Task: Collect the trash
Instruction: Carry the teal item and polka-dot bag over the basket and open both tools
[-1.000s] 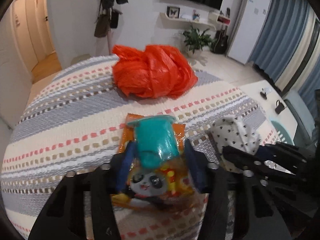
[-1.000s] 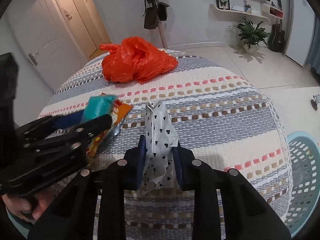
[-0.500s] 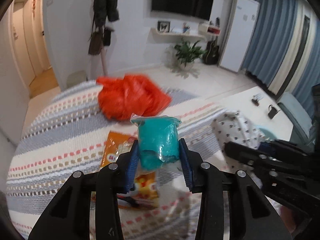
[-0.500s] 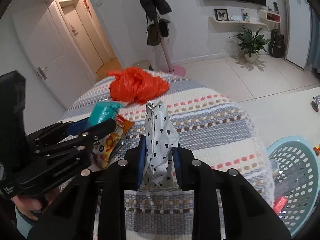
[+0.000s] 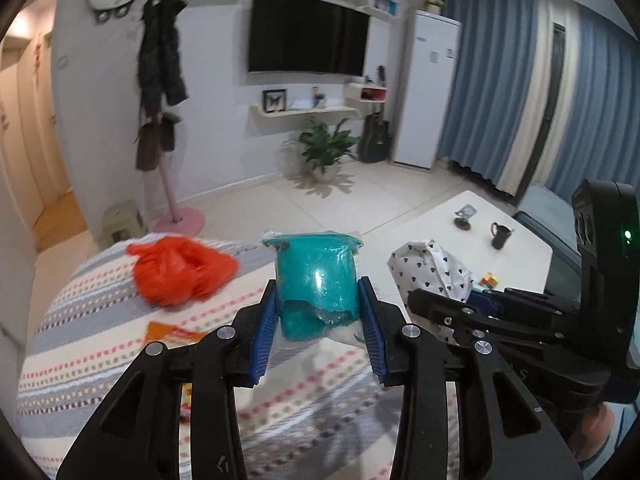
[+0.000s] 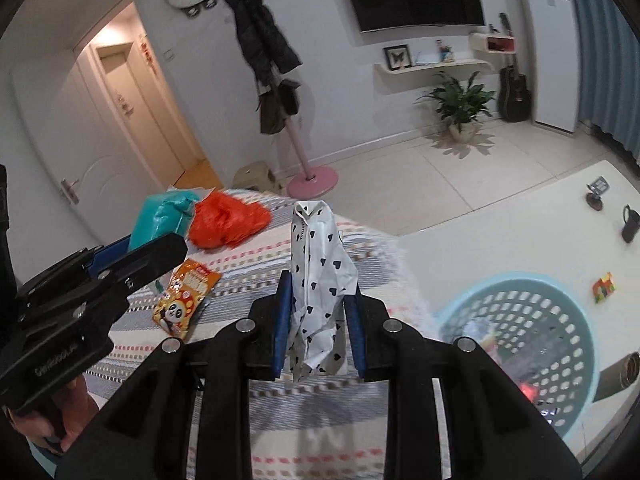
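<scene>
My left gripper [image 5: 318, 322] is shut on a teal plastic packet [image 5: 318, 280] and holds it up above the striped bedspread [image 5: 120, 360]. It also shows in the right wrist view [image 6: 160, 220]. My right gripper [image 6: 318, 320] is shut on a white bag with black hearts [image 6: 318, 264], also lifted; it shows in the left wrist view [image 5: 430, 272]. An orange panda snack packet [image 6: 186, 296] and a crumpled orange plastic bag [image 6: 228, 224] lie on the bedspread. A light blue perforated basket [image 6: 528, 344] with some trash stands on the floor to the right.
A white low table [image 5: 480, 232] with a black mug [image 5: 500, 235] stands right of the bed. A coat rack on a pink base [image 6: 312, 182] and a small stool [image 6: 254, 174] stand beyond the bed. A potted plant [image 6: 460, 112] is by the far wall.
Both grippers have risen well above the bed with their items. The teal packet came off the panda snack packet, which stays on the bedspread. The basket has come into the right wrist view.
</scene>
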